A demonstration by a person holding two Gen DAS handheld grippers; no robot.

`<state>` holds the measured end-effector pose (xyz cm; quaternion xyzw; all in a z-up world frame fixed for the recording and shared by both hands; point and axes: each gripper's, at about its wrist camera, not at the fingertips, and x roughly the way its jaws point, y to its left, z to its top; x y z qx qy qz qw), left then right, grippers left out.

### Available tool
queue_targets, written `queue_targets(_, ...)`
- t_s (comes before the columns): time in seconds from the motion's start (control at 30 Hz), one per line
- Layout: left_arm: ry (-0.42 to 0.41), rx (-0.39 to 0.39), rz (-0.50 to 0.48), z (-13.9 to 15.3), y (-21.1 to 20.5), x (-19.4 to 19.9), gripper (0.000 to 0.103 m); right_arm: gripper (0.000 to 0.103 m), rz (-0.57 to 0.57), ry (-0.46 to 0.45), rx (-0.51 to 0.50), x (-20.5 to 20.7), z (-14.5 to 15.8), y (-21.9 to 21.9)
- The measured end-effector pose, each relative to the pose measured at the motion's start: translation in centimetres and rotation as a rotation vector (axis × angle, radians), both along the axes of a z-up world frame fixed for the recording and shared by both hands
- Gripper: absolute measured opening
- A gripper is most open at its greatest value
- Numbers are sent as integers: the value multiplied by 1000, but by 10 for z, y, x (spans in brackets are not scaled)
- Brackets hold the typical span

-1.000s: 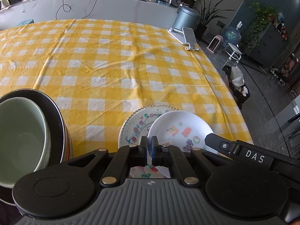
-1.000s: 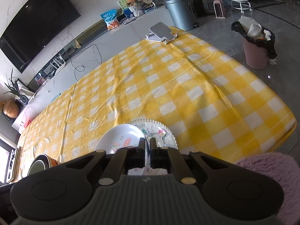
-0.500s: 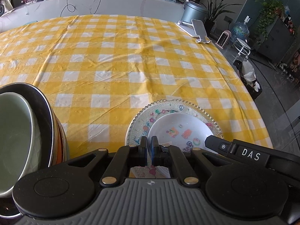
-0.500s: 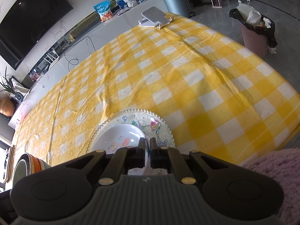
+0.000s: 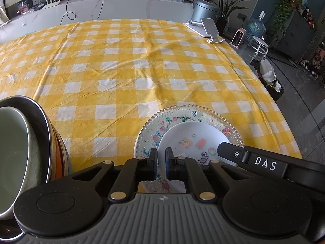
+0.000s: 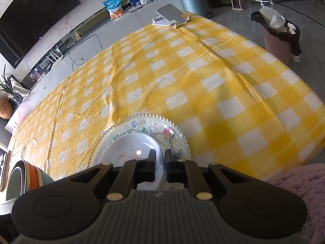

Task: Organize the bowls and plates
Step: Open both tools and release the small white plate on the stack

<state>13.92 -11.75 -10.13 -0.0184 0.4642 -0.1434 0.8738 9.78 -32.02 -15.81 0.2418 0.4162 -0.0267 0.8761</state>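
— So, the left hand-held gripper [image 5: 161, 156] first: what are its jaws doing?

— They have just been opening. The rim of the small white plate [image 5: 193, 140] stands in the narrow gap between them, and the pads look to have let go of it, though the gap is slim.

— And the right hand-held gripper [image 6: 160, 158]?

— Much the same. Its jaws have just been easing apart too, with the opposite edge of that white plate [image 6: 132, 148] between them and a sliver of space on each side — released, as far as I can see. From the left wrist view its black finger reaches over the plate's right rim.

— Where does the white plate sit?

— On top of the larger glass plate [image 5: 168, 122], the one with the beaded rim and little coloured pictures. The white plate lies toward the near side of it, so the far part of the glass plate shows. Both rest on the bench [image 5: 121, 71], covered in a yellow and white checked cloth, near its front edge.

— Anything else close by?

— A stack of bowls [image 5: 30, 142] to the left, a pale green one nested innermost within dark and orange rims. A grey stand [image 6: 168, 15] sits at the far corner of the bench, and a fuzzy pink sleeve [image 6: 294, 183] shows at the lower right.
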Motion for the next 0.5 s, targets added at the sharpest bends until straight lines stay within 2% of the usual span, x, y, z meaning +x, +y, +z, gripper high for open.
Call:
queue_targets(0.1, -10, -15, -9, 3, 1, -2, 20, 28, 7, -28, -12, -3, 4, 2)
queue_targets(0.27, -36, -20, -4, 11, 3, -4, 28, 30, -11, -93, 16, -9, 9, -4)
queue_targets(0.5, -112, -19, -46, 39, 5, -18, 39, 48, -72, -171, 46, -18, 16, -14)
